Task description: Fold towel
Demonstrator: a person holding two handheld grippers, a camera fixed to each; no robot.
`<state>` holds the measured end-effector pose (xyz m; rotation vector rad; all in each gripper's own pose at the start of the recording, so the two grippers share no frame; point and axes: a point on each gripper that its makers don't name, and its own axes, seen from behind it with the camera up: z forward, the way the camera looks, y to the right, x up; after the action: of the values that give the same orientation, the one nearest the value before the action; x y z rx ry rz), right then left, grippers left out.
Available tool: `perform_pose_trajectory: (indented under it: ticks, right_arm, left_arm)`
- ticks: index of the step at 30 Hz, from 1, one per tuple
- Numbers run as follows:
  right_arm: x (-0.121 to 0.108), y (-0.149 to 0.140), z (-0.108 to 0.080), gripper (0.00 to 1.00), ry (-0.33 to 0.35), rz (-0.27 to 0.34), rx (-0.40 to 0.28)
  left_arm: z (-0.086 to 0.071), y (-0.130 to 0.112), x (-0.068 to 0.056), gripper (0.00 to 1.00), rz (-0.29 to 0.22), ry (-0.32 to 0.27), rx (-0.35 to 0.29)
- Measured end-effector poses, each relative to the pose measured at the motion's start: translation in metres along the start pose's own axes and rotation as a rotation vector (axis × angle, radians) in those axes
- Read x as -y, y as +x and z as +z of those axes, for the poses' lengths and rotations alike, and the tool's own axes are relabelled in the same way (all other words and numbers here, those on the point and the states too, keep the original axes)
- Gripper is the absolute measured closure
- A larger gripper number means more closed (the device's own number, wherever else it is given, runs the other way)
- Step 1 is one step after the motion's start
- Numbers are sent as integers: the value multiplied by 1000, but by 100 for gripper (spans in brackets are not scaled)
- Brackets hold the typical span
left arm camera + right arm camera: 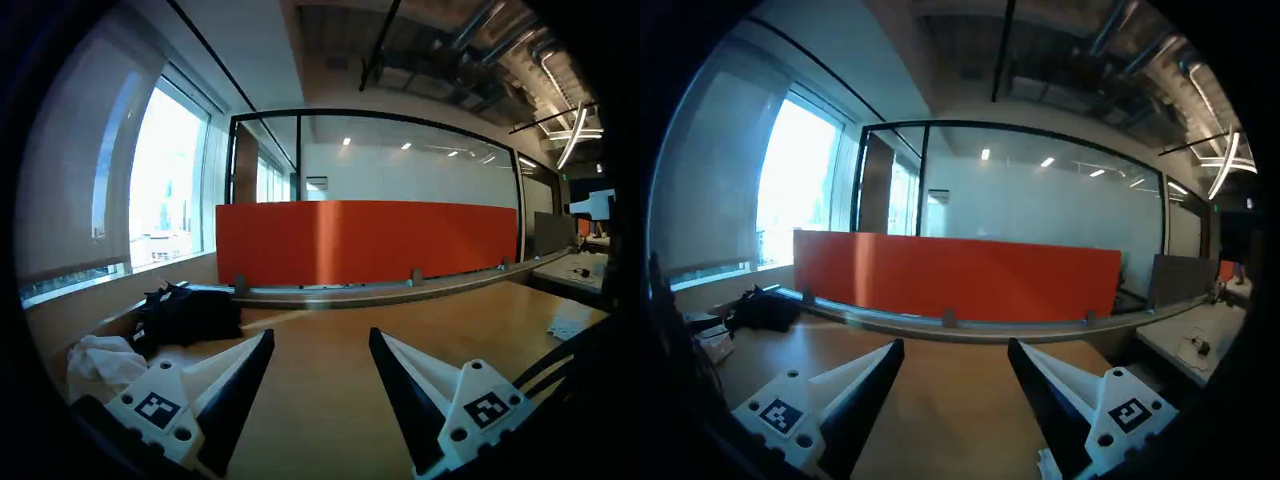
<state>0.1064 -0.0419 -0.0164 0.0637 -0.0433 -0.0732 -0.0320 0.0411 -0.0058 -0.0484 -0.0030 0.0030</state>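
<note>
Wide-spread fingers of the left gripper (320,334) point over the tan wooden desk (320,400), not at the cloth; the likely slip from here is a reach that closes on the wrong bundle, since the crumpled white towel (104,360) lies at the near left edge just beside a heap of black fabric (188,316); that white cloth is my guess for the towel; a pinch taken in the middle of the crumple, not at a corner, would lift it as a wad and give nothing to fold; both claws are released, jaws well apart, holding nothing and touching nothing; the right gripper (956,344) hovers likewise over the desk in the right gripper view, with the heap of black fabric far to its left; beyond the desk a grey rail (360,294) carries a long orange divider panel (360,240); farther off stand a glass wall (400,160) and, at left, a bright window (164,200).
</note>
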Motion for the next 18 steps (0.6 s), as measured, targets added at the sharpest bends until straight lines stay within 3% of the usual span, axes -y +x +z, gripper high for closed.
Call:
perform_pose_trajectory:
  ticks: [9,18]
  right_arm:
    - [2,-27,4,0,-18,3,21]
    - [2,-37,12,0,-34,-35,23]
  left_arm:
    - [0,-25,20,13,7,16,-28]
    - [2,-39,32,13,15,29,-61]
